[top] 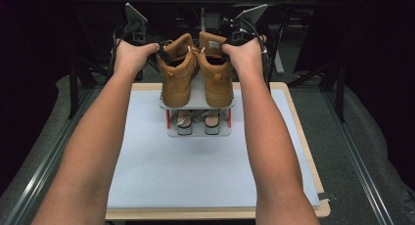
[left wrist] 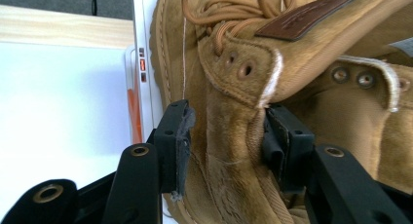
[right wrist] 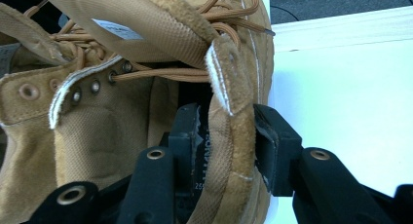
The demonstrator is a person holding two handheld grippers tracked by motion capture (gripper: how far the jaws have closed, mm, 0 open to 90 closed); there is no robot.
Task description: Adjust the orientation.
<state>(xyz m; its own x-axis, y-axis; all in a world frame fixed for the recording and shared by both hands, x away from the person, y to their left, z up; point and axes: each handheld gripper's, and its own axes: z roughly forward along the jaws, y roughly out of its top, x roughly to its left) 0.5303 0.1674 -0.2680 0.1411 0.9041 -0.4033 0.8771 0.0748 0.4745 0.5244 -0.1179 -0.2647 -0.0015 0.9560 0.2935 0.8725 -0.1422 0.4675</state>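
The left claw (left wrist: 226, 129) is standing released. Its pads are straddling the collar of the left boot (left wrist: 234, 175), which is sitting between the jaws on the top shelf of the shoe rack (top: 198, 131). The right claw (right wrist: 226, 131) is likewise released, straddling the right boot (right wrist: 97, 136) at its collar. Before withdrawing, confirm both pads are clearing the suede. Lifting straight off is advisable, so neither boot is tipping toward the bench (top: 195, 176).

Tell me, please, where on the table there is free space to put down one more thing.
The white mat is bare between the forearms, from the shoe rack down to the near edge. Narrow bare strips lie beside the rack. The rack is crowded: tan boots fill the top shelf, and sandals sit below.
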